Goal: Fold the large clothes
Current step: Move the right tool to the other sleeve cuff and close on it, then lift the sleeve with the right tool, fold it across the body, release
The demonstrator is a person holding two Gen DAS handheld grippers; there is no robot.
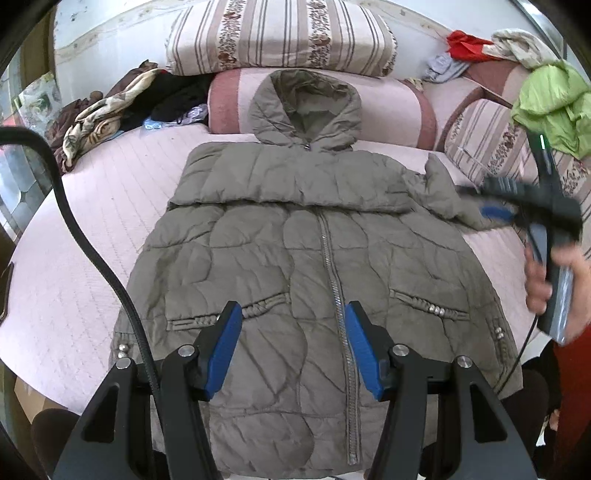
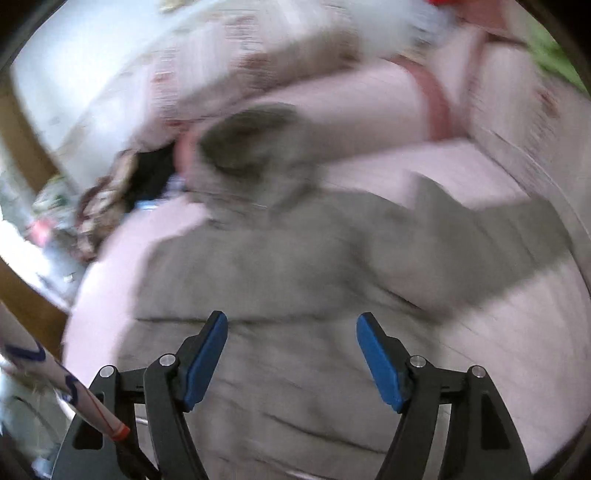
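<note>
Overhead, the left gripper points down over the lower front of the grey puffer jacket, which lies flat, zipped, on the pink bed cover, hood toward the striped pillows. Beside the jacket's outstretched sleeve, the right gripper is blurred, gripped in a hand. Left jaws stand wide apart, holding nothing.

From the right wrist, everything is smeared; the right gripper hovers above the jacket, jaws spread wide, empty.

I find no legible text, label, brand or number in either of my wrist views.
</note>
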